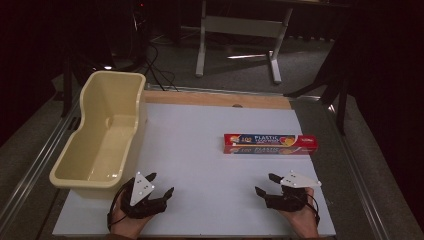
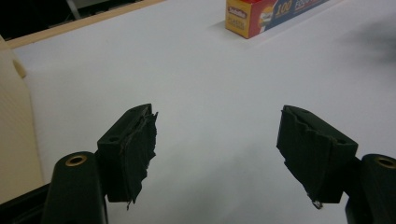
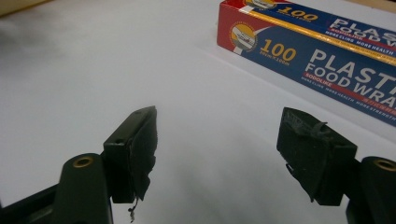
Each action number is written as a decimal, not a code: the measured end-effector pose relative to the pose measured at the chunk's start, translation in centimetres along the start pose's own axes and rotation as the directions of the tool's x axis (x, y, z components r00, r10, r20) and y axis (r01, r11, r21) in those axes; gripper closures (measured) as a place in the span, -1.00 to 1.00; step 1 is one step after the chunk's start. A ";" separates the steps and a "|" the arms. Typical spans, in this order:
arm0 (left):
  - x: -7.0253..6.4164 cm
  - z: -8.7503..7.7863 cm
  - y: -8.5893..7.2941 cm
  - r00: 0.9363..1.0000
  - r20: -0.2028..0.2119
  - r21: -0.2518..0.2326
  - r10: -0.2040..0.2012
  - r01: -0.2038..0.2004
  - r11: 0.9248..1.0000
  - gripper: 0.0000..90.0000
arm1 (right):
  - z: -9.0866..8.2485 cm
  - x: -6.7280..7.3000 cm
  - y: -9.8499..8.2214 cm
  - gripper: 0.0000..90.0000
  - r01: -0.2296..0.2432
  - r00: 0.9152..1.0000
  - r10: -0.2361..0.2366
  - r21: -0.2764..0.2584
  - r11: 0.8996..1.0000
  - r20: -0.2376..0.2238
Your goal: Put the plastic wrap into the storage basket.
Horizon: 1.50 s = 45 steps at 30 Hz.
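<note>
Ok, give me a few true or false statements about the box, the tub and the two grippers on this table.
1. The plastic food wrap box lies flat on the white table. True.
2. The cream tub holds the box. False: the tub is empty and the box lies apart from it, on the table.
3. The right gripper is open, nothing between its fingers. True.
4. The left gripper grips the tub's rim. False: it is open, beside the tub and holds nothing.
5. The box lies nearer the right gripper than the left. True.
</note>
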<state>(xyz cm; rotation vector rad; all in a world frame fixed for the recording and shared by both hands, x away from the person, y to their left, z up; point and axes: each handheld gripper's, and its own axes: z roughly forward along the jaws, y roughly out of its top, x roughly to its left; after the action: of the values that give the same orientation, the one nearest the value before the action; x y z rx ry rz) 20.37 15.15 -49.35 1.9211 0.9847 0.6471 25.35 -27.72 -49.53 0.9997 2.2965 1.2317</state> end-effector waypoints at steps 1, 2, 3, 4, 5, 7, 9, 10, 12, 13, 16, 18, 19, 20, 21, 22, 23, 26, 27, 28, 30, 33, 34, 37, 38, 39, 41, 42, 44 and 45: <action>-0.1 0.0 0.0 1.000 0.000 -0.002 0.003 -0.003 1.000 -0.38 | 0.0 0.0 -0.1 -0.36 -0.001 1.000 0.001 0.002 1.000 0.003; -0.1 0.0 0.0 1.000 0.000 -0.002 0.003 -0.003 1.000 -0.38 | -0.1 0.0 -0.1 -0.35 -0.002 1.000 0.002 0.004 1.000 0.005; -0.1 0.0 0.0 1.000 -0.001 -0.009 0.004 -0.004 1.000 -0.38 | -0.1 0.0 -0.1 -0.35 -0.002 1.000 0.002 0.004 1.000 0.005; -0.1 -0.1 0.1 1.000 -0.001 -0.012 0.011 -0.011 1.000 -0.38 | -0.2 0.0 -0.1 -0.31 -0.002 1.000 0.002 -0.001 1.000 0.012; -0.1 -0.1 0.0 1.000 -0.001 -0.013 0.011 -0.011 1.000 -0.38 | -0.2 0.0 0.0 -0.28 -0.002 1.000 0.002 -0.004 1.000 0.012; -0.1 -0.3 0.1 1.000 0.002 -0.020 0.011 -0.011 1.000 -0.38 | -0.2 0.0 0.0 -0.23 -0.005 1.000 0.005 -0.005 1.000 0.010; 0.0 -0.4 0.1 1.000 0.002 -0.030 0.013 -0.013 0.999 -0.38 | 0.0 0.1 0.1 -0.20 -0.002 1.000 0.002 0.000 1.000 0.011; 0.0 -0.5 0.1 1.000 0.005 -0.035 0.012 -0.011 0.999 -0.38 | 0.0 0.2 0.1 -0.19 0.002 1.000 -0.002 0.004 1.000 0.012; 0.1 -0.6 0.1 1.000 0.003 -0.042 0.007 -0.007 0.999 -0.38 | 0.1 0.3 0.2 -0.17 0.002 1.000 -0.002 0.004 1.000 0.012; 0.1 -0.6 0.1 1.000 0.006 -0.043 0.006 -0.006 0.999 -0.38 | 0.2 0.3 0.3 -0.14 -0.002 1.000 0.002 0.001 1.000 0.012; 0.2 -0.6 0.2 1.000 0.000 -0.048 0.016 -0.016 0.999 -0.37 | 0.2 0.4 0.6 0.11 -0.013 1.000 0.013 0.004 1.000 0.007; 0.2 -0.6 0.1 1.000 -0.003 -0.051 0.008 -0.008 0.999 -0.37 | 0.2 0.7 0.9 0.18 -0.006 1.000 0.006 -0.004 1.000 -0.001; 0.3 -0.5 0.1 1.000 0.000 -0.045 0.004 -0.004 0.999 -0.37 | 0.2 0.8 1.0 0.20 0.004 1.000 -0.004 -0.006 1.000 0.006; 0.3 -0.5 0.1 1.000 0.000 -0.045 0.004 -0.004 0.999 -0.37 | 0.2 0.8 1.2 0.21 0.007 1.000 -0.007 -0.009 1.000 0.006; 0.3 -0.4 0.1 1.000 0.000 -0.036 0.002 -0.002 0.999 -0.37 | 0.3 0.8 1.4 0.21 0.007 1.000 -0.007 -0.013 1.000 0.003; 0.4 -0.4 0.0 1.000 0.004 -0.032 0.003 -0.003 0.999 -0.37 | 0.5 0.7 1.6 0.21 0.009 1.000 -0.009 -0.012 1.000 0.010; 0.4 -0.4 0.0 1.000 0.004 -0.032 0.003 -0.003 0.999 -0.37 | 0.5 0.7 1.6 0.21 0.009 1.000 -0.009 -0.012 1.000 0.010; 0.4 -0.4 0.0 1.000 0.002 -0.032 0.002 -0.002 0.999 -0.36 | 1.3 0.6 2.3 0.21 0.005 1.000 -0.005 -0.005 1.000 0.019; 0.5 -0.4 0.0 1.000 0.003 -0.032 -0.001 0.001 0.999 -0.36 | 1.5 0.6 2.5 0.23 0.008 1.000 -0.008 -0.006 1.000 0.019; 0.5 -0.4 0.0 1.000 0.005 -0.034 -0.002 0.003 0.999 -0.36 | 1.7 0.7 2.7 0.25 0.014 1.000 -0.014 -0.004 1.000 0.022; 0.5 -0.4 0.0 1.000 0.005 -0.033 -0.001 0.001 0.999 -0.35 | 2.0 0.6 3.4 0.28 0.019 0.999 -0.019 -0.016 1.000 0.032; 0.5 -0.6 0.0 1.000 0.003 -0.047 0.005 -0.005 0.999 -0.34 | 2.5 0.2 4.5 0.48 0.020 1.000 -0.019 -0.034 0.999 0.024; 0.5 -0.6 0.0 1.000 0.003 -0.047 0.004 -0.004 0.999 -0.34 | 2.7 0.0 4.8 0.56 0.021 1.000 -0.021 -0.039 0.999 0.020; 0.5 -0.5 0.0 1.000 0.004 -0.046 0.009 -0.009 0.999 -0.34 | 3.5 -0.6 5.7 0.84 -0.005 1.000 0.005 -0.069 0.998 -0.004; 0.5 -0.5 0.0 1.000 0.004 -0.046 0.009 -0.009 0.999 -0.34 | 3.5 -0.6 5.7 0.84 -0.005 1.000 0.005 -0.069 0.998 -0.004; 0.4 -0.5 0.0 1.000 0.004 -0.047 0.010 -0.010 0.999 -0.34 | 4.2 -0.9 6.2 0.96 -0.007 1.000 0.008 -0.068 0.998 0.017; 0.4 -0.5 0.0 1.000 0.003 -0.050 0.012 -0.012 0.999 -0.34 | 4.7 -1.0 6.4 0.99 -0.008 1.000 0.009 -0.069 0.998 0.022; 0.4 -0.5 0.0 1.000 0.003 -0.050 0.013 -0.012 0.999 -0.34 | 5.1 -1.2 6.6 0.99 -0.009 1.000 0.011 -0.068 0.998 0.027; 0.4 -0.5 0.0 1.000 0.002 -0.050 0.011 -0.011 0.999 -0.34 | 6.0 -1.5 7.1 0.99 -0.009 1.000 0.011 -0.059 0.998 0.027; 0.4 -0.5 0.0 1.000 0.002 -0.051 0.011 -0.011 0.999 -0.34 | 6.5 -1.6 7.5 1.00 -0.008 0.999 0.010 -0.054 0.998 0.032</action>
<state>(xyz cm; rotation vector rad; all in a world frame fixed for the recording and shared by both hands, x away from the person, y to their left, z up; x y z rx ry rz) 20.18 15.72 -49.05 1.8838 0.9481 0.6699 33.44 -22.30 -47.04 1.0051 2.2242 1.2649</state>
